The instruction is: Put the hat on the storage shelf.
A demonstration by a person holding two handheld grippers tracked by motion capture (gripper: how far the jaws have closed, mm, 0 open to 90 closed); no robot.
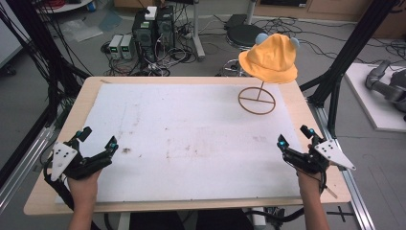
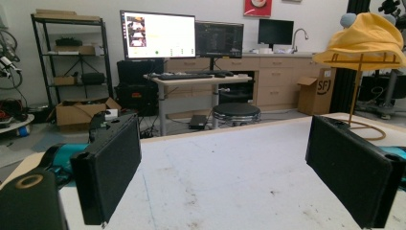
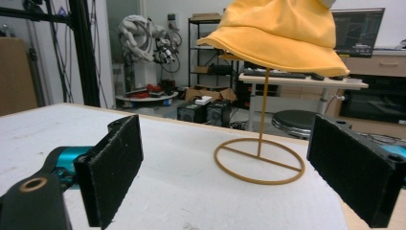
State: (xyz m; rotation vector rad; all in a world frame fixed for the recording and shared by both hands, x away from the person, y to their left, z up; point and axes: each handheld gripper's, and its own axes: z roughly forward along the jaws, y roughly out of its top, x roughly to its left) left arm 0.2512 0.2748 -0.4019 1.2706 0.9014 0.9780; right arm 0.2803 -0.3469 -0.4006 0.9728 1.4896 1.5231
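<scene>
My left claw (image 1: 98,139) and right claw (image 1: 293,135) rest at the near corners of the surface (image 1: 191,143), both spread, pinching nothing; the yellow hat (image 1: 270,60) sits on its wire stand (image 1: 257,99) at the far right; my right claw's view shows the stand's ring base close ahead; my left's shows monitors (image 2: 158,34) beyond.

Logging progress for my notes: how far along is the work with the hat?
Nothing looks done: the yellow fabric hat sits on its thin ring-based wire stand at the table's far right. Nothing in hand: left gripper and right gripper rest open near the front edge. Any handling remains.
</scene>
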